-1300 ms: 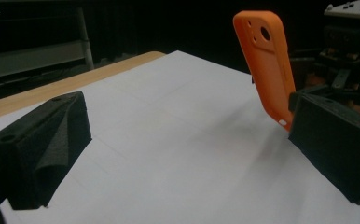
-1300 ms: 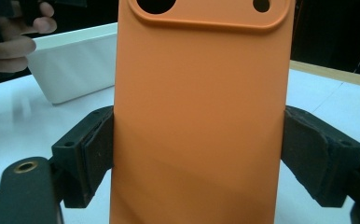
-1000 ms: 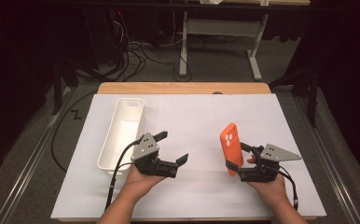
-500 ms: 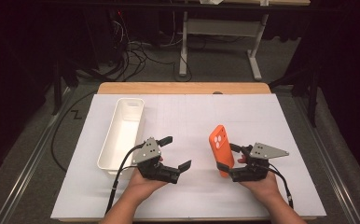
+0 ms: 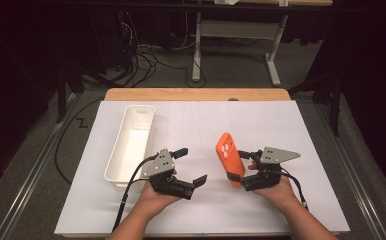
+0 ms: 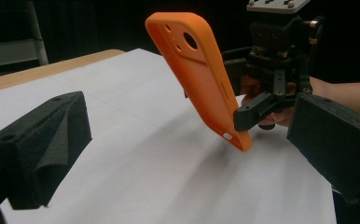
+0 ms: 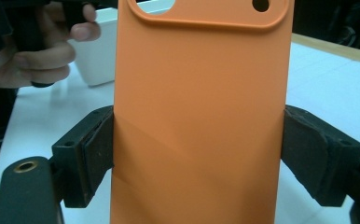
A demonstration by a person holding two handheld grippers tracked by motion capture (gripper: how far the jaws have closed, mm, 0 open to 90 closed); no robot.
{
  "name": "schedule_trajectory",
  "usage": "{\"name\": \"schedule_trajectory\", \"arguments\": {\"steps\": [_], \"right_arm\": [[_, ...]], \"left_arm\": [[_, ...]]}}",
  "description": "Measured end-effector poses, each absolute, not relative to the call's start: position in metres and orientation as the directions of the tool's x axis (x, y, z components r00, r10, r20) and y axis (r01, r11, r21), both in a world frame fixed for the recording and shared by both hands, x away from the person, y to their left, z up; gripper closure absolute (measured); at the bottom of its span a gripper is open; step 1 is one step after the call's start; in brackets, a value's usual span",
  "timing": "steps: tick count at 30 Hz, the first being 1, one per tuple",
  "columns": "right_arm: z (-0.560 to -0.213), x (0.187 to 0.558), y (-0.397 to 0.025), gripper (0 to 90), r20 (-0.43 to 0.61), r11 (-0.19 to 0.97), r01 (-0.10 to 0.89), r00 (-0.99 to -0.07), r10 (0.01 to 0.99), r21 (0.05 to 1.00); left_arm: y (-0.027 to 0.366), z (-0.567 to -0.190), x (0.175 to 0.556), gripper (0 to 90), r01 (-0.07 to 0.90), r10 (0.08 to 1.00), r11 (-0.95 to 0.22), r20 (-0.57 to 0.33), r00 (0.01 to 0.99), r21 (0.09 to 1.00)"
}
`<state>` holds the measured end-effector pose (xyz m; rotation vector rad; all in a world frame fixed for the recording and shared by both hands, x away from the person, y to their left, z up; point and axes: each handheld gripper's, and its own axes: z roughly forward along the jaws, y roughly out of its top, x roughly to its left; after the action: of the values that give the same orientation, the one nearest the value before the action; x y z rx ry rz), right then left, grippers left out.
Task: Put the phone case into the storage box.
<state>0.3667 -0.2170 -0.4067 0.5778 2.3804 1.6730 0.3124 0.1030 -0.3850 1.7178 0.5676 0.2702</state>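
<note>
High view showed two forearms entering from six o'clock, each hand holding a gripper low over a white table [image 5: 281, 125]. At seven o'clock of the table's centre, the left gripper [image 5: 191, 167] pointed toward three o'clock, its jaws spread wide with nothing between them. At five o'clock of centre, the right gripper [image 5: 238, 165] pointed toward nine o'clock, its jaws clamped on the long edges of an orange phone case [image 5: 229, 157].

The case was smooth, matte orange, with a raised camera panel pierced by round holes near its top end. It was held off the table, tilted, camera end toward twelve o'clock. Left gripper view showed the case [image 6: 201, 74] leaning between that gripper's open jaws, touching neither.

A long white bin [image 5: 131, 145] lay at nine o'clock of centre, just beside the left gripper. Bare tabletop stretched from the grippers toward twelve and three o'clock, well apart from the edges.
</note>
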Motion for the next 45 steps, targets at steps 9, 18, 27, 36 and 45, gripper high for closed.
{"name": "schedule_trajectory", "arguments": {"steps": [9, 18, 27, 36, 45], "right_arm": [[-0.413, 0.365, -0.207, 16.8, 0.109, 0.299, 0.206, -0.943, 0.313, 0.932], [-0.413, 0.36, -0.202, 16.7, 0.132, 0.289, 0.205, -0.958, 0.254, 0.935], [-0.41, 0.354, -0.2, 16.7, 0.136, 0.268, 0.193, -0.967, 0.217, 0.944], [-0.408, 0.35, -0.196, 16.7, 0.152, 0.258, 0.194, -0.973, 0.172, 0.946], [-0.407, 0.349, -0.192, 16.7, 0.153, 0.258, 0.189, -0.976, 0.153, 0.947]], "left_arm": [[0.099, -0.386, 0.31, 0.6, 0.215, 0.481, -0.133, -0.127, 0.868, 0.968], [0.097, -0.387, 0.308, 0.6, 0.213, 0.457, -0.133, -0.13, 0.88, 0.968], [0.096, -0.386, 0.306, 0.6, 0.213, 0.443, -0.126, -0.137, 0.886, 0.969], [0.095, -0.385, 0.303, 0.6, 0.219, 0.431, -0.122, -0.147, 0.89, 0.968], [0.094, -0.385, 0.302, 0.6, 0.217, 0.423, -0.116, -0.15, 0.894, 0.969]]}}
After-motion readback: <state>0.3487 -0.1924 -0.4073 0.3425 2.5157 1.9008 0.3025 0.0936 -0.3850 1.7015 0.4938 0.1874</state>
